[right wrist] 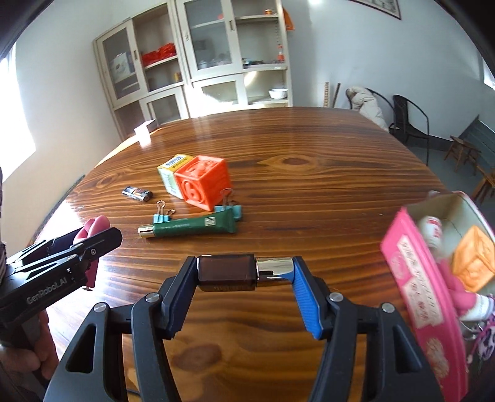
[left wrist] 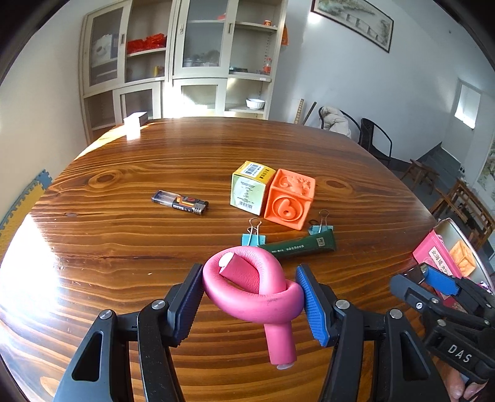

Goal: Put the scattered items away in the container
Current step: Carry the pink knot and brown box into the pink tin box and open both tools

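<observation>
Between left jaws: knotted pink foam tube [left wrist: 252,290], clamped.

Sunlight is glaring across the wooden bench [left wrist: 185,154]. Behind it, a cream glass-door cabinet [left wrist: 185,55] is standing against the pale wall [left wrist: 340,71]. Right of the cabinet, a framed painting [left wrist: 352,21] is hanging above black chairs [left wrist: 374,136].

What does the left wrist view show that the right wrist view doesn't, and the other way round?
Only the left wrist view shows the whole knotted pink foam tube in the left gripper. Only the right wrist view shows the brown lighter in the right gripper end to end, and the pink tin interior. Both show the orange cube, green tube and wooden table.
</observation>
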